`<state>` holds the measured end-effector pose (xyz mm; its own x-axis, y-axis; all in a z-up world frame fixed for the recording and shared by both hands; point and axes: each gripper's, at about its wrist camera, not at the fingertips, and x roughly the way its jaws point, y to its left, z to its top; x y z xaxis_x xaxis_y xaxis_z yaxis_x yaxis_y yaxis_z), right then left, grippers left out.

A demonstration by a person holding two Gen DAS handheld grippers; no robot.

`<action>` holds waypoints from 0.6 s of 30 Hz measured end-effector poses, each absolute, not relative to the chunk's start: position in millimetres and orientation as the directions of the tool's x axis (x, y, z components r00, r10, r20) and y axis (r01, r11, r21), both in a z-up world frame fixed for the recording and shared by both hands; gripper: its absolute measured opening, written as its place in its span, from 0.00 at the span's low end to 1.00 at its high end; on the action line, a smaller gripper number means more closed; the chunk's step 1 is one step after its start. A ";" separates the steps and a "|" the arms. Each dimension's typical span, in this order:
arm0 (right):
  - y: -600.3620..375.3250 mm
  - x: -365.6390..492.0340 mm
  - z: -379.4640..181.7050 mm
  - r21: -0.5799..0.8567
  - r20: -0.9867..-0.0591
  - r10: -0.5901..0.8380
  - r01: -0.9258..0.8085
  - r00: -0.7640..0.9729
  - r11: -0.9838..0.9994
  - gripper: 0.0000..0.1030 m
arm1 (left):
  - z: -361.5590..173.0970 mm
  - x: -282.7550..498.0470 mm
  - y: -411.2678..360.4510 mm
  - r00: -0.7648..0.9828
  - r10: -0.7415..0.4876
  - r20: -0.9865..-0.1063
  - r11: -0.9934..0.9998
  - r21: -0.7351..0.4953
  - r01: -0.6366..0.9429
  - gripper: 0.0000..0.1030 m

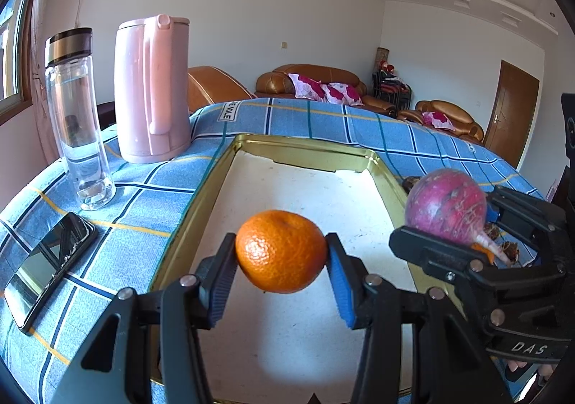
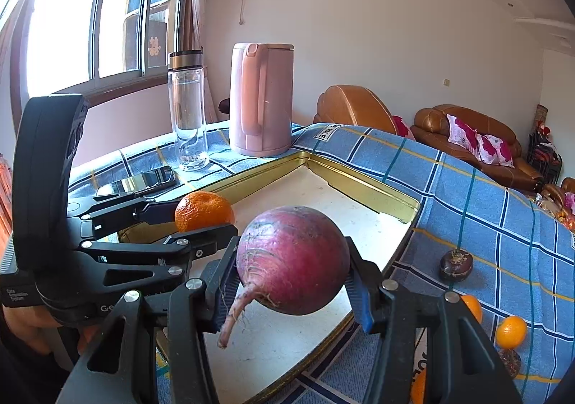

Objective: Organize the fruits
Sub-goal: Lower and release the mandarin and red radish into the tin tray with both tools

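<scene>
Hovering over the gold tray, the left gripper is clenched on a tangerine while the right gripper clamps a purple radish beside it. Both round things could roll across the bare tray if released from height, or the crowded grippers could knock together.

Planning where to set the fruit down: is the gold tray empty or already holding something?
Empty. The gold tray shows only its bare white floor; the orange and the purple radish hang above it in the grippers.
</scene>
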<state>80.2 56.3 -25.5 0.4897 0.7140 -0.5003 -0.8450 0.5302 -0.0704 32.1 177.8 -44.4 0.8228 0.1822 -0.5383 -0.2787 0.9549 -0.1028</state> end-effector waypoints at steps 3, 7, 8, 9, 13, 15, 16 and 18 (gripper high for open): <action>59.1 82.1 -28.4 -0.069 -0.508 0.710 -0.844 0.488 0.531 0.53 | -45.9 33.5 178.6 0.819 0.185 -0.543 0.955 -0.097 -0.280 0.49; 63.5 84.2 -31.3 -0.073 -0.520 0.703 -0.845 0.485 0.529 0.53 | -48.5 35.6 179.0 0.811 0.187 -0.554 0.955 -0.093 -0.283 0.49; 64.7 84.7 -32.0 -0.073 -0.522 0.702 -0.845 0.484 0.529 0.53 | -49.2 35.9 179.0 0.810 0.187 -0.556 0.955 -0.092 -0.283 0.49; 65.6 85.1 -32.7 -0.073 -0.525 0.700 -0.846 0.483 0.529 0.53 | -49.6 36.2 179.1 0.809 0.186 -0.558 0.955 -0.091 -0.283 0.49; 68.5 87.5 -34.9 -0.070 -0.531 0.697 -0.844 0.482 0.531 0.53 | -50.0 37.2 179.8 0.804 0.187 -0.564 0.955 -0.089 -0.284 0.49; 68.9 87.9 -35.8 -0.070 -0.534 0.695 -0.844 0.482 0.532 0.53 | -50.2 37.5 180.2 0.803 0.188 -0.566 0.954 -0.088 -0.285 0.49; 69.2 88.2 -36.1 -0.069 -0.535 0.695 -0.844 0.481 0.531 0.53 | -50.2 37.5 180.3 0.801 0.188 -0.568 0.954 -0.087 -0.286 0.49; 70.4 88.7 -37.0 -0.071 -0.538 0.693 -0.844 0.481 0.531 0.53 | -50.9 38.1 180.4 0.798 0.192 -0.572 0.954 -0.082 -0.288 0.49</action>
<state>88.7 70.4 -37.0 0.4807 0.6927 -0.5377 -0.8445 0.5309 -0.0710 38.1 180.4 -50.9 0.7979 0.1916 -0.5715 -0.2875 0.9543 -0.0815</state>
